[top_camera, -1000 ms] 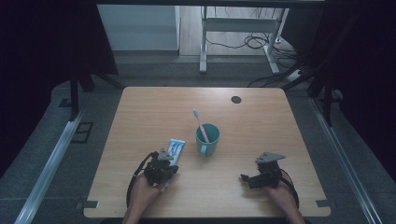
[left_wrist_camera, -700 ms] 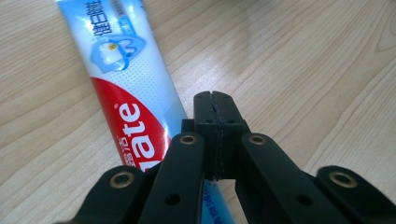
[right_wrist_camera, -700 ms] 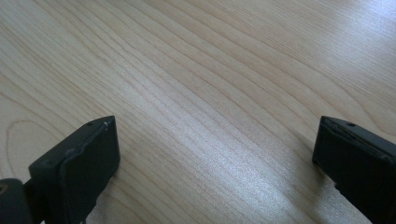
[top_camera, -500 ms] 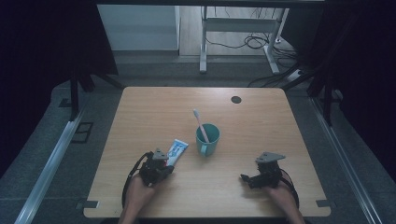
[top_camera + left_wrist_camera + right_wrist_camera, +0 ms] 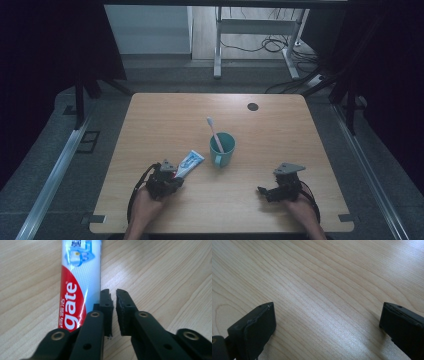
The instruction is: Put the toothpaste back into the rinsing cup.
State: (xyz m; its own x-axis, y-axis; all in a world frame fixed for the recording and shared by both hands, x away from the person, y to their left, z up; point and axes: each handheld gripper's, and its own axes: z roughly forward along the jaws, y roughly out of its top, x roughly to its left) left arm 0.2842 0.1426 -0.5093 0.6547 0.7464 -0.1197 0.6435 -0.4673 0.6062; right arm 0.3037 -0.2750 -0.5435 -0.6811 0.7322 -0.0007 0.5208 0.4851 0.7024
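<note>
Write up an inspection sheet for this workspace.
Surface: wooden table, bare apart from a dark round grommet.
Job's things: toothpaste tube lying flat; teal cup upright with toothbrush in it.
Clutter: nothing seen.
Grippers: left gripper has just been opening, jaws a slit apart, nothing between them, tube beside them; right gripper wide open over bare wood.
Cables: floor cables beyond the table.
Surroundings: dark curtains.

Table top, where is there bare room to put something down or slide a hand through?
Free: the far half of the table beyond the teal cup, short of the dark round hole; also the strip between the left tongs and right tongs. Crowded: the middle, where the toothpaste tube lies beside the cup holding a toothbrush.
</note>
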